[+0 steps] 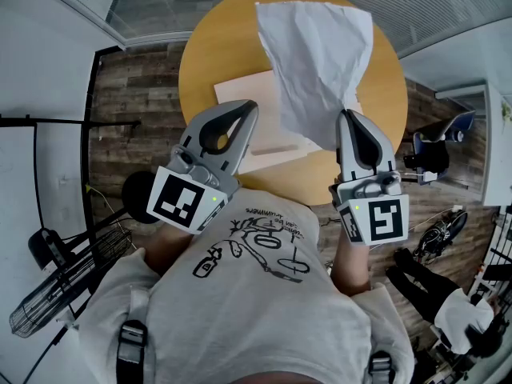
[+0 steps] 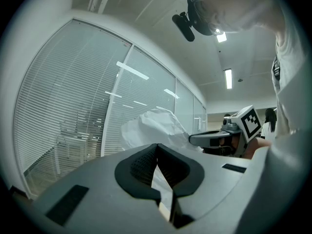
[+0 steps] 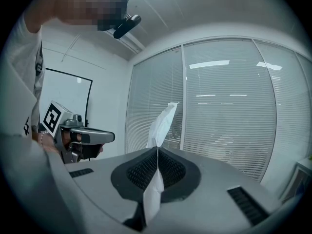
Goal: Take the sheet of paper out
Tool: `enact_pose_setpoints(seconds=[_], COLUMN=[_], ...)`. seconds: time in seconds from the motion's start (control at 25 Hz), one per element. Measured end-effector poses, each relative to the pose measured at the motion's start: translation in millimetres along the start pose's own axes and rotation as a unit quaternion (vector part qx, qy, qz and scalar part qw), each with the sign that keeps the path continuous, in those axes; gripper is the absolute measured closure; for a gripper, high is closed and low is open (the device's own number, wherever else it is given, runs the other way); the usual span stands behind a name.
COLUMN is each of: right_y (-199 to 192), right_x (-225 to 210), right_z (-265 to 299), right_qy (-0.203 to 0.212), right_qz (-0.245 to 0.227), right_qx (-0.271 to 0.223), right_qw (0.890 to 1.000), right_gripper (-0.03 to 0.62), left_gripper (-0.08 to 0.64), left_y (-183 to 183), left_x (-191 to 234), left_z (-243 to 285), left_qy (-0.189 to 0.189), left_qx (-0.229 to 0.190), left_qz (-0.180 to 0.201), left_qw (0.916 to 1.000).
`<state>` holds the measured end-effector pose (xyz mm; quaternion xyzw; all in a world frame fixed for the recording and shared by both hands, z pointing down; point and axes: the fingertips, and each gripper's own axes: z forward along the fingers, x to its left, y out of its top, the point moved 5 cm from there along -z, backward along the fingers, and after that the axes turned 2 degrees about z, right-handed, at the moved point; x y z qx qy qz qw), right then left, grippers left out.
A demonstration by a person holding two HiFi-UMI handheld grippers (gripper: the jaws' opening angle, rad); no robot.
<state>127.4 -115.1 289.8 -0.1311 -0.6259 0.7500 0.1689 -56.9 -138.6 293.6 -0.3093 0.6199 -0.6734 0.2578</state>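
Right gripper [image 3: 157,148] jaws clenched on sheet of paper [image 3: 163,121] | left gripper [image 2: 156,146] jaws closed together | head view only: envelope [image 1: 240,89] flat on round tabletop [image 1: 204,54]

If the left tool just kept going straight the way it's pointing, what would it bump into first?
Probably the crumpled sheet of paper that the right tool holds up, just ahead of the left tool. Depth is unclear, so it might pass beside it.

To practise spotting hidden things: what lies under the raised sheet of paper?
Below the sheet of paper, held up by the right gripper, a pale envelope lies on the round table. The sheet hides much of the envelope's right half.
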Motion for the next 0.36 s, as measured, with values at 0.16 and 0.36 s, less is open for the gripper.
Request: enact_pose_setpoints(seconds=[0.16,0.36], right_y=[0.1,1.3], right_x=[-2.1,-1.3], right_z=[0.4,0.7], right_qy=[0.001,0.001], right_qz=[0.001,0.001], right_qx=[0.000,0.000], right_qw=[1.000,1.000], right_gripper=[0.583,0.583], left_gripper=[0.538,0.540], left_y=[-1.2,-0.7], left_x=[-0.2,-0.2], left_z=[2.0,1.4], left_qy=[0.000,0.000], left_qx=[0.002,0.002], left_qz=[-0.001,-0.003], left_qw=[1.0000,1.0000])
